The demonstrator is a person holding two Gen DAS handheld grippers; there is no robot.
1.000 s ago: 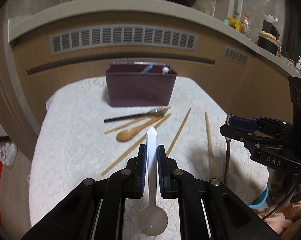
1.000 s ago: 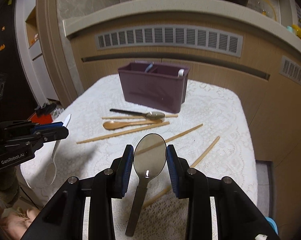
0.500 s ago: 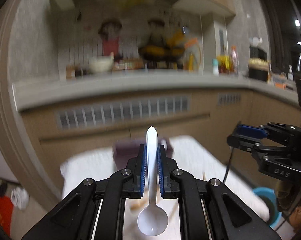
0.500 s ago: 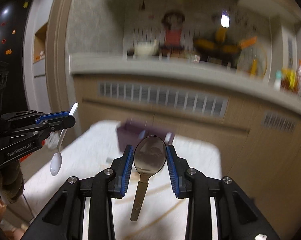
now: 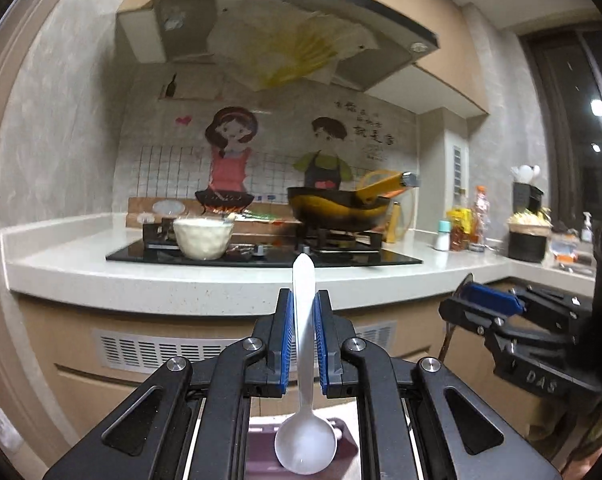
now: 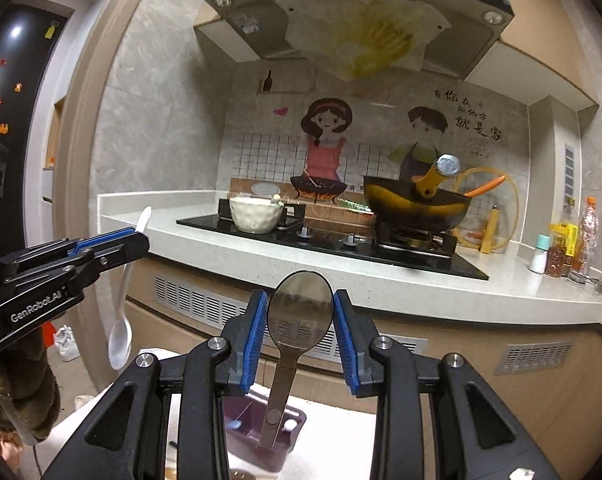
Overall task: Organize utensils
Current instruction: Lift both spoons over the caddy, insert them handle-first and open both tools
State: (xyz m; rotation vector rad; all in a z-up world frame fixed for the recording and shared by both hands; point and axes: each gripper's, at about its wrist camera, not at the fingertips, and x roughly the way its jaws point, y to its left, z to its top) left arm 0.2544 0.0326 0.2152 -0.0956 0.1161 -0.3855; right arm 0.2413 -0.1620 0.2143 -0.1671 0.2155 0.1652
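My left gripper (image 5: 303, 304) is shut on a white plastic spoon (image 5: 304, 432), handle up and bowl hanging down over the dark purple utensil box (image 5: 343, 446). It also shows at the left of the right wrist view (image 6: 135, 236), with the white spoon (image 6: 121, 340) dangling. My right gripper (image 6: 300, 312) is shut on the bowl of a metal spoon (image 6: 299, 312); its handle hangs down above the purple box (image 6: 245, 420). The right gripper shows at the right of the left wrist view (image 5: 477, 304). Both are raised high above the white lace tablecloth (image 6: 341, 440).
Behind the table runs a kitchen counter (image 5: 181, 284) with a hob, a white bowl (image 5: 203, 238) and a yellow-black wok (image 5: 337, 208). Bottles and jars (image 6: 565, 248) stand at the counter's right. Vented cabinet fronts (image 6: 205, 304) lie below.
Both grippers have lifted and tilted upward with their spoons. The view has swung from the table and loose utensils up to the counter and wall; the box now sits at the bottom edge.
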